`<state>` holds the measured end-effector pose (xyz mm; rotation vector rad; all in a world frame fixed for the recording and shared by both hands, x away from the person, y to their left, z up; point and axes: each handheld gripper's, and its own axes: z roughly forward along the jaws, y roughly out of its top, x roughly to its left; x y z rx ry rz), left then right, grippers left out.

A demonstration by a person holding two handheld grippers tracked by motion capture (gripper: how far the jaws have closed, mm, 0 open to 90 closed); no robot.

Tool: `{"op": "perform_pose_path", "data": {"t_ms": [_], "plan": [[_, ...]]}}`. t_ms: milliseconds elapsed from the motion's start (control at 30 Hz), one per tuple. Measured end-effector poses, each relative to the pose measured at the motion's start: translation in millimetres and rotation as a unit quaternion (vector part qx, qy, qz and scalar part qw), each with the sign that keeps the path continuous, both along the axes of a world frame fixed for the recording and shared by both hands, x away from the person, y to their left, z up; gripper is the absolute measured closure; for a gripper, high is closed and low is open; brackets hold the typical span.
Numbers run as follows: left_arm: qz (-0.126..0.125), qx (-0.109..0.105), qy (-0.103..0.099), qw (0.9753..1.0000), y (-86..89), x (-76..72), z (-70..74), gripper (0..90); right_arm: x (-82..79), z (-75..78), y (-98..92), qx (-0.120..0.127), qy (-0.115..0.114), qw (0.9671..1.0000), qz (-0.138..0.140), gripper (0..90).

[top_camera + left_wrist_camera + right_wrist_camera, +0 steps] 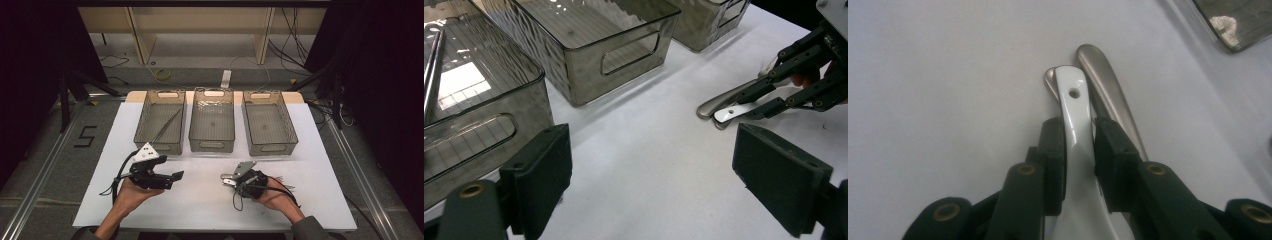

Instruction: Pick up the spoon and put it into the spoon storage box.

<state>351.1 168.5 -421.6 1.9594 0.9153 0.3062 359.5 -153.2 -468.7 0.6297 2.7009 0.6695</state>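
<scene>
A white utensil handle with a small hole lies on the white table sheet, beside two metal cutlery handles. My right gripper is shut on the white handle, one pad on each side. In the left gripper view the same white handle and metal handles point left from the right gripper. My left gripper is open with only bare sheet between its pads. In the high view the left gripper sits front left and the right gripper front right.
Three clear bins stand in a row at the back: left bin, middle bin, right bin. A long thin metal utensil lies in the left bin. Open sheet lies between the two grippers.
</scene>
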Motion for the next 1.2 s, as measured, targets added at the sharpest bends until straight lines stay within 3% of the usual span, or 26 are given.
{"op": "perform_pose_path", "data": {"t_ms": [333,567,833,1000,1100,1200], "plan": [[0.0,0.005,-0.001,1.0,-1.2,-0.3,-0.5,15.7,1.9,1.3,2.4,-0.012,0.014,0.9998,-0.009,78.4],[0.0,0.006,-0.002,1.0,-1.1,0.0,-0.5,15.7,3.0,4.4,1.0,-0.026,0.001,0.9994,-0.021,86.5],[0.002,0.007,-0.004,1.0,-0.7,-0.1,0.0,15.9,1.5,8.9,0.1,-0.008,0.015,0.9997,-0.017,86.7],[0.007,0.0,-0.006,1.0,0.3,0.0,0.7,15.9,2.7,21.0,-5.0,0.018,0.005,0.9997,-0.013,86.8],[0.009,-0.006,-0.008,0.9999,0.8,0.1,1.4,15.8,5.2,28.5,-8.2,0.042,0.001,0.9988,-0.027,86.8],[0.01,-0.008,-0.011,0.9999,1.1,0.2,1.9,15.9,11.2,37.9,-10.6,0.05,-0.005,0.9983,-0.031,86.8]]}}
